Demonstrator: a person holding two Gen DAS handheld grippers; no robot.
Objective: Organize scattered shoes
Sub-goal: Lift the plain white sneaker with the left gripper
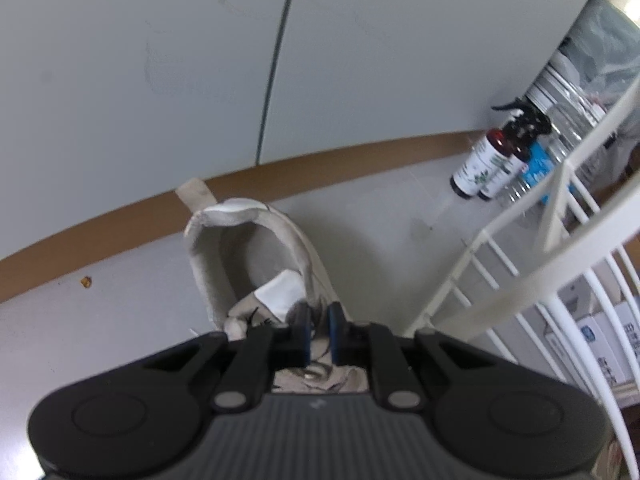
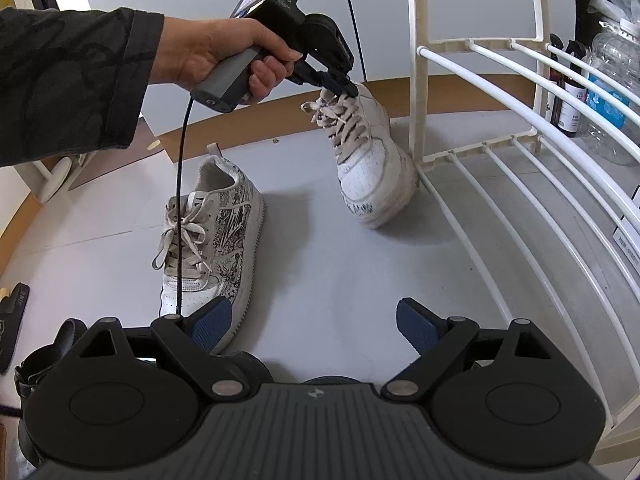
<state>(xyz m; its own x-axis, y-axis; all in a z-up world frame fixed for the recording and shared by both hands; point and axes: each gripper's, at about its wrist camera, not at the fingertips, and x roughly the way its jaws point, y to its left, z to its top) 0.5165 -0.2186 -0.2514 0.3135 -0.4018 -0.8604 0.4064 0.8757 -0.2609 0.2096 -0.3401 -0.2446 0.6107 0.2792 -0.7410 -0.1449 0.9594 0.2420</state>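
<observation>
Up close on the left wrist view: left claw (image 1: 319, 334) clamped on the tongue and laces of a white sneaker (image 1: 256, 264), heel toward the far wall, white rack (image 1: 520, 256) at right. Over on the right wrist view: right claw (image 2: 314, 326) spread wide and empty above the floor (image 2: 340, 272), a second sneaker (image 2: 212, 240) flat at near left, the gripped one hanging toe-down against the rack's left post, farther back.
</observation>
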